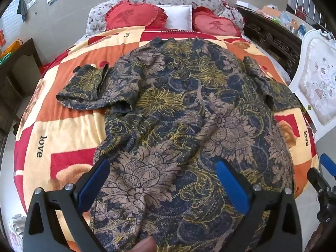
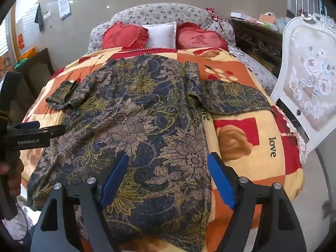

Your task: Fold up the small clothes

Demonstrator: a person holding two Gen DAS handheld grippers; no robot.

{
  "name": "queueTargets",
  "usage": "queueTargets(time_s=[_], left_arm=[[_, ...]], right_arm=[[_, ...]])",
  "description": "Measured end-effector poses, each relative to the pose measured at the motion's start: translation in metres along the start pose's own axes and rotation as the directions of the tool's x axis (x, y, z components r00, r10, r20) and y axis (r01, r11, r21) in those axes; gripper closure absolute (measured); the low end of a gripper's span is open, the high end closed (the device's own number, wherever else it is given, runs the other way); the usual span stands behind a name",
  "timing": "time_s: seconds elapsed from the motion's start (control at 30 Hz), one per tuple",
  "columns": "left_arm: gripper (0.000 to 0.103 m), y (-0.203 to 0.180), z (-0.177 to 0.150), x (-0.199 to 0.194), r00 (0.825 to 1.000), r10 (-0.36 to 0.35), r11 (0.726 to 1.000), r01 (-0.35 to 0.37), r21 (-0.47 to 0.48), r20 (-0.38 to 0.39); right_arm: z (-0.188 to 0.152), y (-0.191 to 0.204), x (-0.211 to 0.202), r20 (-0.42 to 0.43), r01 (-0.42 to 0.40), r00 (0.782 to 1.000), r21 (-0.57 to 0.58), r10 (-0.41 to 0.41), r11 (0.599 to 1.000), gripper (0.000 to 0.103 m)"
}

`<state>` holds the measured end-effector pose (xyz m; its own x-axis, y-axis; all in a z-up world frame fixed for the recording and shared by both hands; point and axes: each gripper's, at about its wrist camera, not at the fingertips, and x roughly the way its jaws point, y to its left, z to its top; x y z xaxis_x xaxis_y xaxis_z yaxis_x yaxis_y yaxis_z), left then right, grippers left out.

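Observation:
A dark blue, tan and yellow floral short-sleeved garment (image 1: 178, 109) lies spread on the bed, collar toward the pillows, hem toward me; it also shows in the right wrist view (image 2: 136, 121). Its left sleeve (image 1: 88, 86) is rumpled; its right sleeve (image 2: 233, 98) lies flat. My left gripper (image 1: 163, 180) is open, its blue pads above the hem's left part. My right gripper (image 2: 168, 178) is open above the hem's right edge. It also shows at the right edge of the left wrist view (image 1: 323, 178). The left gripper shows in the right wrist view (image 2: 31, 132).
The bed carries an orange, red and yellow "love" blanket (image 1: 63, 126), two red heart cushions (image 1: 134, 16) and a white pillow (image 1: 178, 16). A white upholstered chair (image 2: 310, 79) stands at the right. Dark wooden furniture stands at the left (image 1: 19, 79) and back right (image 1: 273, 37).

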<state>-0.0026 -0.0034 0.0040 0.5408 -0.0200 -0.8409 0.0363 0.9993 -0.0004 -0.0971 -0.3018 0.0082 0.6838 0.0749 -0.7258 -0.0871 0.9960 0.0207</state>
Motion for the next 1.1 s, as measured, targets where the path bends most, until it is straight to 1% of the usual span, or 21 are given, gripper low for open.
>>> queueTargets(time_s=[0.23,0.27,0.3,0.4,0.53,0.57,0.67,0.7,0.73,0.83,0.9,0.97,1.1], left_arm=[[0.000,-0.001,-0.005,-0.007,1.000,-0.007,1.000,0.007,-0.001,0.022],[0.000,0.000,-0.006,-0.007,1.000,-0.010,1.000,0.010,-0.003,0.022],[0.000,0.001,-0.005,-0.006,1.000,-0.010,1.000,0.010,-0.005,0.022],[0.000,0.002,-0.005,-0.002,1.000,-0.010,1.000,0.010,-0.008,0.018],[0.000,0.004,-0.006,0.004,1.000,-0.009,1.000,0.009,-0.015,0.015],[0.000,0.004,-0.007,0.006,1.000,-0.009,1.000,0.009,-0.010,0.018],[0.000,0.002,-0.009,0.009,0.999,-0.007,1.000,0.007,0.020,0.044],[0.000,0.000,-0.010,0.011,0.999,-0.015,0.999,0.013,0.034,0.051],[0.000,-0.001,-0.010,0.014,0.998,-0.037,0.998,0.034,0.048,0.052],[0.000,-0.008,-0.013,0.020,0.998,-0.054,0.994,0.052,0.095,0.017],[0.000,-0.011,-0.015,0.022,0.998,-0.061,0.992,0.059,0.111,0.015],[0.000,-0.012,-0.017,0.024,0.998,-0.057,0.991,0.055,0.118,0.013],[0.000,-0.006,-0.020,0.032,0.997,-0.080,0.992,0.080,0.102,-0.004]], right_arm=[[-0.002,-0.003,-0.009,0.028,0.000,1.000,-0.016,0.001,1.000,0.010],[-0.004,0.003,-0.008,0.008,0.009,1.000,0.011,-0.010,1.000,0.010],[-0.004,0.003,-0.007,0.010,0.009,1.000,0.012,-0.009,1.000,0.010],[-0.003,0.005,-0.012,0.050,0.000,0.999,0.013,-0.001,1.000,0.010],[-0.003,0.010,-0.015,0.073,0.038,0.997,0.002,-0.038,0.999,0.010],[-0.001,0.011,-0.013,0.061,0.053,0.997,0.003,-0.053,0.999,0.010],[0.001,0.009,-0.003,0.014,0.024,1.000,0.027,-0.024,0.999,0.010],[0.000,0.008,-0.001,0.004,0.030,1.000,0.032,-0.030,0.999,0.010],[0.000,0.008,0.002,-0.004,0.048,0.999,0.034,-0.048,0.998,0.010],[0.000,0.006,0.008,-0.021,0.063,0.998,0.034,-0.062,0.997,0.010],[0.000,0.004,0.011,-0.033,0.080,0.996,0.038,-0.079,0.996,0.010],[0.000,0.002,0.014,-0.043,0.091,0.995,0.040,-0.089,0.995,0.010],[0.000,-0.001,0.021,-0.059,0.109,0.993,0.045,-0.106,0.993,0.010]])
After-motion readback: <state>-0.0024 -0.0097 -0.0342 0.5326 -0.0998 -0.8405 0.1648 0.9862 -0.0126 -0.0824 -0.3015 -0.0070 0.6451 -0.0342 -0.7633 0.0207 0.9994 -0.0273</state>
